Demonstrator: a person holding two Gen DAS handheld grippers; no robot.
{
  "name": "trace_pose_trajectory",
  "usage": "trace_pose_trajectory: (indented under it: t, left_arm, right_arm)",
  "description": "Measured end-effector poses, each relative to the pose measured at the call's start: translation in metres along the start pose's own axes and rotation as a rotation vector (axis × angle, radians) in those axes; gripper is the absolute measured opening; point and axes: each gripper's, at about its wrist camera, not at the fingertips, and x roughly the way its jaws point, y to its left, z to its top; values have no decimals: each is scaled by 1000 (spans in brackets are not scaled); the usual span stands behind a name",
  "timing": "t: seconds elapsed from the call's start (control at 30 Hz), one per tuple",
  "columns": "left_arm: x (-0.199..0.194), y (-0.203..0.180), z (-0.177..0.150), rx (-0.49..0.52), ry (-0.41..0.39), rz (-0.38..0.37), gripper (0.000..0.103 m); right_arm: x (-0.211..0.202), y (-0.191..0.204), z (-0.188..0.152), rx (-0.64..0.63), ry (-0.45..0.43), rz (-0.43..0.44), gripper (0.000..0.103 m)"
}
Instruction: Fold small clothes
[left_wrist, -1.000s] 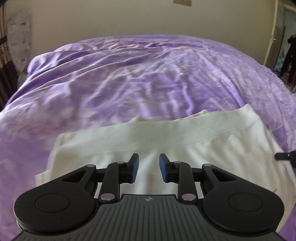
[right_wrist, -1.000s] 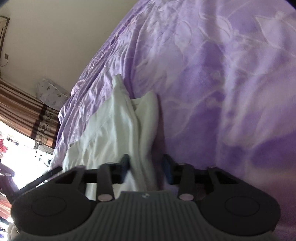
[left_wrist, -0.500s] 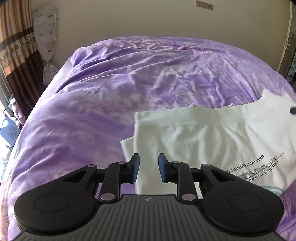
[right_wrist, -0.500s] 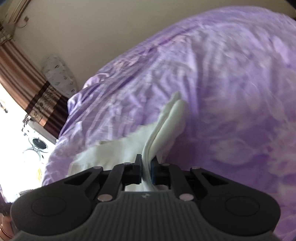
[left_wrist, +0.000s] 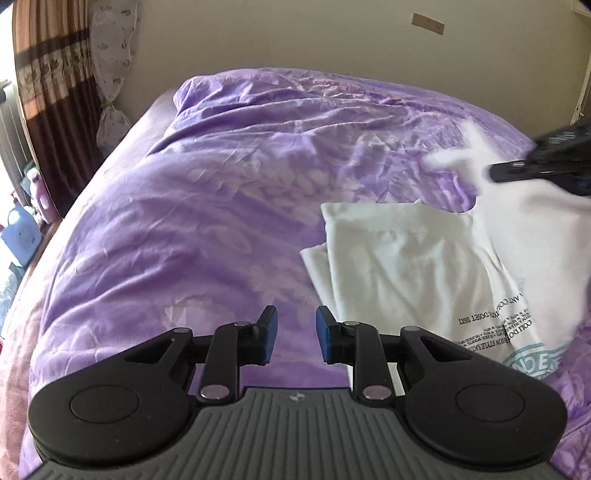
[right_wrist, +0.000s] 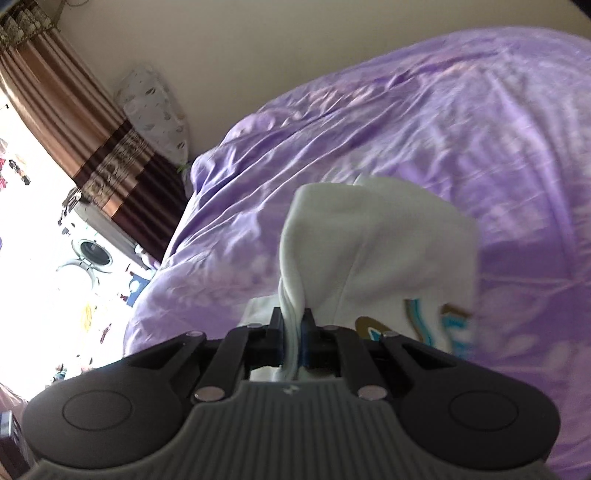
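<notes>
A small white T-shirt (left_wrist: 413, 266) with printed text and a teal logo lies on the purple bedspread (left_wrist: 221, 206), right of my left gripper. My left gripper (left_wrist: 294, 334) is open and empty, over bare bedspread to the left of the shirt's edge. My right gripper (right_wrist: 294, 334) is shut on a bunched edge of the white T-shirt (right_wrist: 373, 243) and holds it lifted above the bed, the cloth draping past the fingers. The right gripper also shows blurred at the right edge of the left wrist view (left_wrist: 546, 162), with a raised part of the shirt.
The bed fills most of both views. A brown striped curtain (left_wrist: 48, 103) and a tied white patterned cloth (left_wrist: 114, 74) stand at the far left by the cream wall. A blue jug (left_wrist: 20, 236) sits on the floor at left. A bright window area (right_wrist: 44, 221) lies left.
My right gripper closed on the shirt's edge and lifted it up and across. My left gripper, still open, drew back and left off the shirt onto bare bedspread.
</notes>
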Motion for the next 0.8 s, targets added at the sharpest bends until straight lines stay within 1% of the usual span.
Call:
trace_pose_trajectory:
  t: [0.17, 0.27, 0.43, 0.53, 0.6, 0.63, 0.7, 0.8]
  left_arm:
    - [7, 14, -10, 12, 13, -14, 29]
    - [12, 22, -12, -2, 12, -30, 29]
    - [22, 34, -14, -54, 15, -75, 29]
    - [24, 32, -16, -65, 17, -84, 29]
    - [21, 29, -18, -60, 17, -88, 29]
    - [17, 26, -18, -58, 18, -92, 29]
    - [12, 23, -17, -64, 19, -108, 30]
    - [-2, 18, -13, -88, 9, -140, 37]
  right_arm:
    - [69, 43, -23, -2, 63, 46, 3]
    - [107, 62, -39, -24, 103, 24, 3]
    - [150, 64, -65, -43, 186, 2, 4]
    - [163, 56, -69, -33, 206, 3, 6]
    - [166, 56, -69, -26, 217, 10, 12]
    - [165, 58, -69, -40, 218, 12, 17]
    - [156, 69, -69, -93, 215, 24, 19]
    - [129, 82, -70, -154, 200, 36, 24]
